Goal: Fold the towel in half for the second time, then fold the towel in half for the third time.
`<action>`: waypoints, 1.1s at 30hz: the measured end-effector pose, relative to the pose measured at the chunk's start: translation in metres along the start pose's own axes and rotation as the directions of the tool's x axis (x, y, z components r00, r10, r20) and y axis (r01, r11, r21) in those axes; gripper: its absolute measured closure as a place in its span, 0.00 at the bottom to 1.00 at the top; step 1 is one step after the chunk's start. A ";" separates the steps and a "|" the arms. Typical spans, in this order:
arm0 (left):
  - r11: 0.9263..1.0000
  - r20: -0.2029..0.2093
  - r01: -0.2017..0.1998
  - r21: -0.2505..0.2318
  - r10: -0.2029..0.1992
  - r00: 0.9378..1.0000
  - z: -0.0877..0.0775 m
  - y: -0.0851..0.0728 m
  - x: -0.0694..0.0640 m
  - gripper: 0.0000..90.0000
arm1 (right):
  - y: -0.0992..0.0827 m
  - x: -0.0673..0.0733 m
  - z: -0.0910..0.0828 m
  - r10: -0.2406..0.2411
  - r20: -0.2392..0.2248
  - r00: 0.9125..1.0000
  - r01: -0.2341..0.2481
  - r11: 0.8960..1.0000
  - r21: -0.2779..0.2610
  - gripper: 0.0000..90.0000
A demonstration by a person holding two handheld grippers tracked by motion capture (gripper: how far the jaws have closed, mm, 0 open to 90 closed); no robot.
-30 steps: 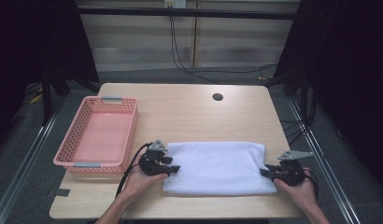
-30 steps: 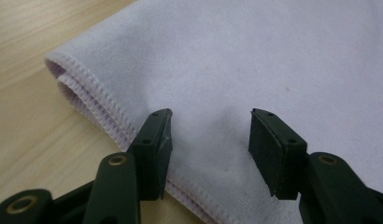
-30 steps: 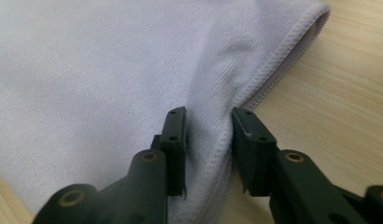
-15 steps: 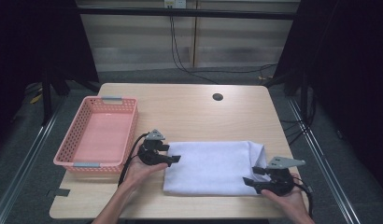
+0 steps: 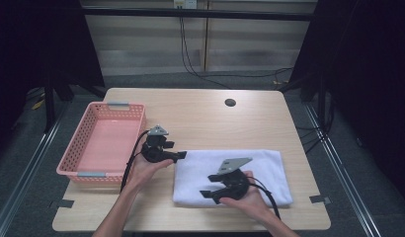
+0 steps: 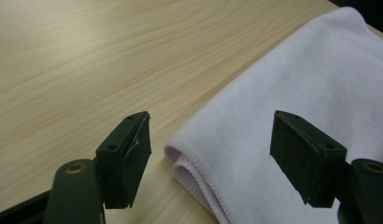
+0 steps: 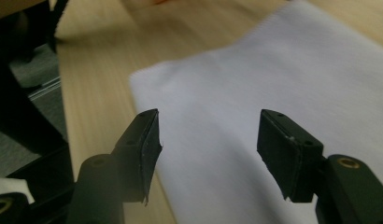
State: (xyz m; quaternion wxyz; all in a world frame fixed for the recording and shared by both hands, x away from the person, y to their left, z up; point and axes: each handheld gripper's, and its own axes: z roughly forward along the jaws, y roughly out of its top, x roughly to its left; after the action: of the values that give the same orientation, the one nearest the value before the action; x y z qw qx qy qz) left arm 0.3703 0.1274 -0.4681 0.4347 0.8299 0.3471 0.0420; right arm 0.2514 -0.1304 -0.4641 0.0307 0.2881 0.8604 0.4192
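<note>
High view: a folded white towel (image 5: pixel 240 170) lies flat on the near right part of the wooden table (image 5: pixel 200 113), its long sides running left to right, its near edge close to the table's near edge. The right gripper (image 5: pixel 213 194) hangs over the towel's near left part, pointing left, with the person's right hand (image 5: pixel 250 200) behind it; its jaws have just been opening and stand apart with nothing pressed between them. In the right gripper view the towel (image 7: pixel 273 93) spreads under and beyond both jaws, its corner toward the bare wood on the left. The left gripper (image 5: pixel 181 155) sits just beside the towel's far left corner, pointing right, held by the left hand (image 5: pixel 146 170); its jaws too have just been opening and stand wide apart. In the left gripper view the towel's rolled, stitched fold (image 6: pixel 194 172) lies between the jaws, touched by neither pad. A pink basket (image 5: pixel 82 148) stands at the table's left edge, just left of the left hand. A dark round hole (image 5: pixel 230 102) marks the table's far side.
</note>
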 end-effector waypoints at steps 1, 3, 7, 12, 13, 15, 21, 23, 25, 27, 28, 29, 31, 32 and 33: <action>1.000 -0.004 0.004 0.002 -0.004 1.000 0.000 -0.001 0.001 0.32 | 0.004 0.004 0.009 -0.016 -0.023 1.000 0.016 1.000 0.008 0.45; 1.000 -0.003 0.011 0.005 -0.011 1.000 0.001 -0.004 0.001 0.32 | 0.010 0.011 0.025 -0.035 -0.055 0.998 0.037 0.999 0.028 0.44; 1.000 -0.006 0.004 0.028 -0.004 1.000 0.002 -0.008 0.001 0.32 | 0.015 0.020 0.053 -0.061 -0.089 0.994 0.068 0.995 0.075 0.42; 1.000 -0.013 0.018 0.021 -0.017 1.000 0.002 -0.010 0.005 0.32 | 0.013 0.022 0.064 -0.086 -0.083 0.993 0.094 0.992 0.089 0.40; 0.999 -0.011 0.024 0.022 -0.024 1.000 0.002 -0.011 0.006 0.32 | 0.013 0.022 0.065 -0.089 -0.086 0.992 0.097 0.991 0.090 0.40; 0.999 -0.016 0.026 0.023 -0.026 1.000 0.003 -0.011 0.008 0.32 | 0.011 0.022 0.067 -0.103 -0.082 0.991 0.111 0.989 0.095 0.39; 0.999 -0.028 0.035 0.020 -0.035 0.999 0.002 -0.012 0.011 0.32 | 0.006 0.035 0.070 -0.204 -0.001 0.979 0.203 0.974 0.102 0.38; 0.999 -0.028 0.039 0.020 -0.038 0.999 0.001 -0.012 0.011 0.32 | 0.005 0.041 0.071 -0.237 0.029 0.971 0.232 0.966 0.115 0.39; 0.999 -0.031 0.039 0.018 -0.038 0.999 0.001 -0.012 0.011 0.32 | 0.006 0.039 0.071 -0.249 0.039 0.968 0.243 0.963 0.116 0.46; 0.999 -0.032 0.047 0.012 -0.046 0.998 0.002 -0.012 0.012 0.32 | 0.006 0.037 0.070 -0.240 0.052 0.969 0.233 0.966 0.111 0.53; 0.999 -0.036 0.042 0.016 -0.042 0.998 0.002 -0.012 0.013 0.32 | 0.006 0.037 0.069 -0.228 0.056 0.972 0.221 0.969 0.108 0.55; 0.999 -0.039 0.046 0.016 -0.046 0.998 0.003 -0.012 0.014 0.32 | 0.006 0.037 0.069 -0.234 0.059 0.970 0.227 0.968 0.108 0.57; 0.999 -0.044 0.049 0.022 -0.048 0.998 0.006 -0.013 0.016 0.32 | 0.007 0.036 0.068 -0.226 0.072 0.972 0.217 0.970 0.114 0.66; 0.998 -0.050 0.052 0.027 -0.051 0.997 0.007 -0.014 0.018 0.32 | 0.007 0.035 0.068 -0.227 0.079 0.971 0.217 0.969 0.113 0.69; 0.998 -0.049 0.056 0.033 -0.055 0.997 0.008 -0.014 0.019 0.31 | 0.007 0.034 0.068 -0.230 0.081 0.970 0.221 0.969 0.109 0.70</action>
State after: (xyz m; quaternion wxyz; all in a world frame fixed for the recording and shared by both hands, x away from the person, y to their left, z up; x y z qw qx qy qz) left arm 0.3801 0.1394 -0.4879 0.4128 0.8261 0.3810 0.0438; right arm 0.2468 -0.0617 -0.4966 0.1037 0.2088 0.9049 0.3561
